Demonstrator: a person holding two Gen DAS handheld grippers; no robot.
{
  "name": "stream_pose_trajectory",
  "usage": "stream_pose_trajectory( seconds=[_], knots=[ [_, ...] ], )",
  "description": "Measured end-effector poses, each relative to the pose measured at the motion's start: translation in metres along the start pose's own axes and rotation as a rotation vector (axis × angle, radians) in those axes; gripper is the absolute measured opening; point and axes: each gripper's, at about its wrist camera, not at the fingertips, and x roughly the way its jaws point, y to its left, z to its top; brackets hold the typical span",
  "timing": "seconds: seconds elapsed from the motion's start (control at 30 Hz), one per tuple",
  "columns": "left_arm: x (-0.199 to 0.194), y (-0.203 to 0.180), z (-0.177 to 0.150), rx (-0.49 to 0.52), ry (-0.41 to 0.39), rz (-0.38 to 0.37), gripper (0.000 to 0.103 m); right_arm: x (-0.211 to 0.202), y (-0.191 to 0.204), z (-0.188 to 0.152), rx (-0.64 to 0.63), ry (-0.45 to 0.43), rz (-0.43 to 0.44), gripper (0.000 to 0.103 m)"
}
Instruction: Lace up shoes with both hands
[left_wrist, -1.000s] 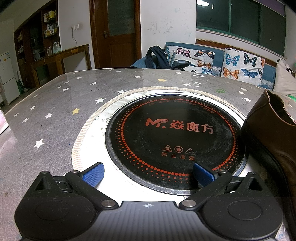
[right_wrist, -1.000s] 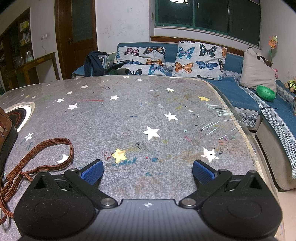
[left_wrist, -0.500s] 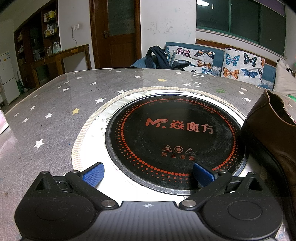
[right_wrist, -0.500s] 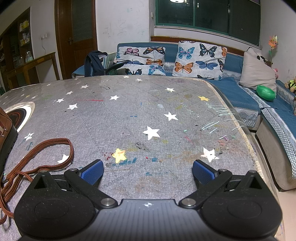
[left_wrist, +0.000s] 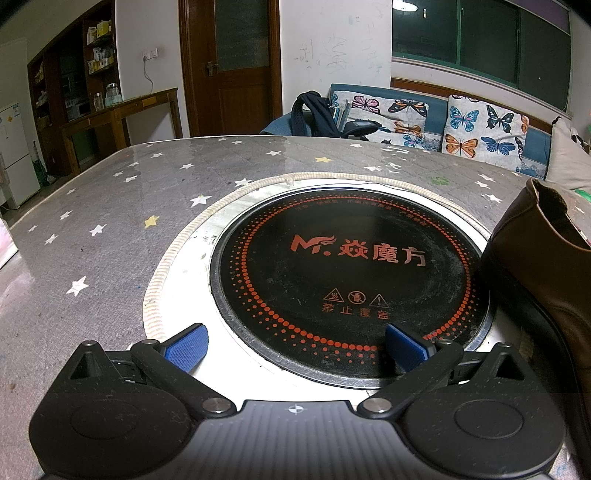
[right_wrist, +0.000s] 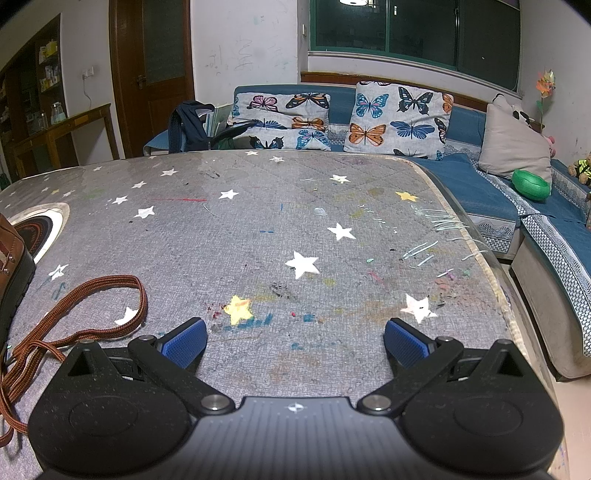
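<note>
Both our left gripper (left_wrist: 295, 345) and right gripper (right_wrist: 294, 341) gape empty, flanking the brown leather shoe (left_wrist: 550, 266), whose brown woven lace (right_wrist: 74, 325) lies loose beside it, unthreaded where visible.

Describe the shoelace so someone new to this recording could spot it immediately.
Start from the grey star-printed tabletop in the right wrist view and go to its near left part, beside the brown shoe at the picture's left edge. The shoelace is the rust-brown woven cord lying there in loose loops. It is the only cord on the table.
</note>
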Motion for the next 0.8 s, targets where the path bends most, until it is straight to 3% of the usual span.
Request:
stream_pose_trajectory(
  seconds=[0.8],
  knots=[
    [0.0009, -0.0053, 0.005, -0.008, 0.044, 0.021, 0.103, 0.0009, 0.0014, 0.0012, 0.006, 0.01, -0.008, 0.103]
  ],
)
